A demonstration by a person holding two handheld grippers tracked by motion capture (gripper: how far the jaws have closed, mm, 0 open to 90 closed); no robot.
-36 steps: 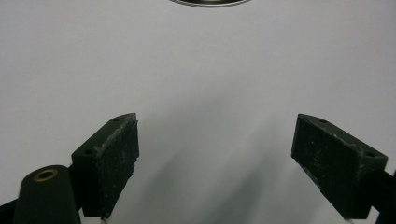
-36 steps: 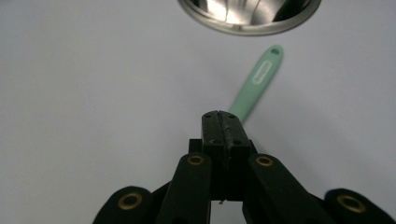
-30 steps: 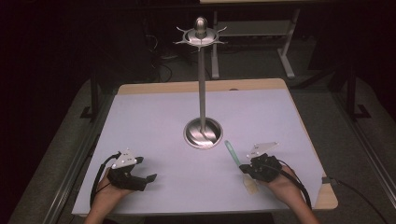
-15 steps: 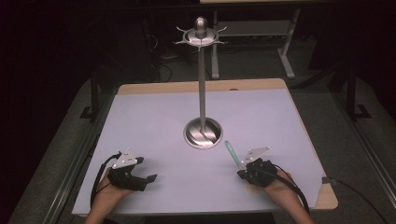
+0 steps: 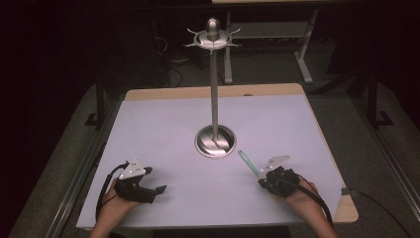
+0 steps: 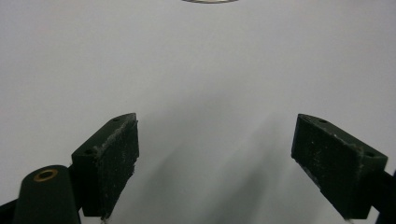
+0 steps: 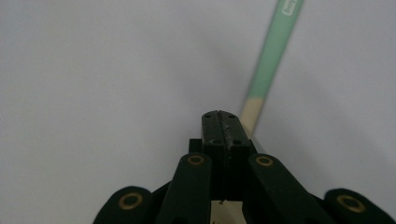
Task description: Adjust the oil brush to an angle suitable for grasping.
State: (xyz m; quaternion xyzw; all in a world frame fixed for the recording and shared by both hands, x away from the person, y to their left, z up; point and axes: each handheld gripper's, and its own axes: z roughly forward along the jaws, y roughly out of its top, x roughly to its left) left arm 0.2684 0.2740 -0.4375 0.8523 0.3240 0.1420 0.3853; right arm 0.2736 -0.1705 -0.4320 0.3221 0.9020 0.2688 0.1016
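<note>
— Since a second before, what had moved?
— Little: the right gripper (image 5: pixel 261 179) had shifted slightly, with its jaws closed on a slim green-and-cream stick (image 7: pixel 270 59), smooth and plastic-looking, slanting up and away near the table's (image 5: pixel 163 119) right front.
— And the left gripper (image 5: pixel 157 190)?
— Its jaws stood wide, holding nothing, at the near left.
— Progress?
— Early, I'd judge: the stick was picked up; the polished metal stand (image 5: pixel 215 99), round-based with hooks on top, stood mid-table, untouched.
</note>
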